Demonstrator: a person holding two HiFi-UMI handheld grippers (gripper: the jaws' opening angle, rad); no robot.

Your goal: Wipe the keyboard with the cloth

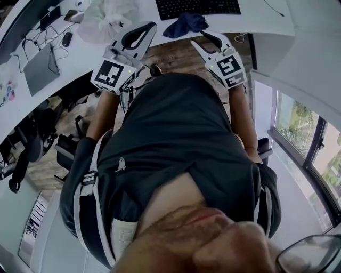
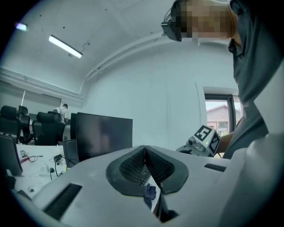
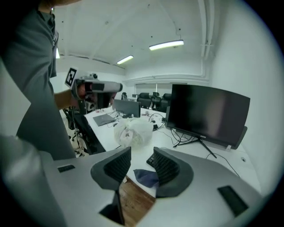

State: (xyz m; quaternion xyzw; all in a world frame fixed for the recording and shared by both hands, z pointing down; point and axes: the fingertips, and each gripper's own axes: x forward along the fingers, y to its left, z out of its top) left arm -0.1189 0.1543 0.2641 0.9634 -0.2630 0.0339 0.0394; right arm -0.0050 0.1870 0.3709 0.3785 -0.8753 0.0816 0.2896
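left claw (image 1: 150,26) together, right claw (image 1: 197,37) apart, blue cloth (image 1: 185,24) on white desk (image 1: 256,16) by keyboard (image 1: 197,6), wood floor (image 1: 170,56)

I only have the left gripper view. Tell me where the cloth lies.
Observer: The crumpled dark blue cloth lies at the front edge of the white desk, just in front of the black keyboard.
Operator: Report the right tongs.
Observer: The right tongs stand open with nothing between them.
Operator: Name what sits beside the keyboard.
Observer: A white plastic bag sits to its left in the head view.
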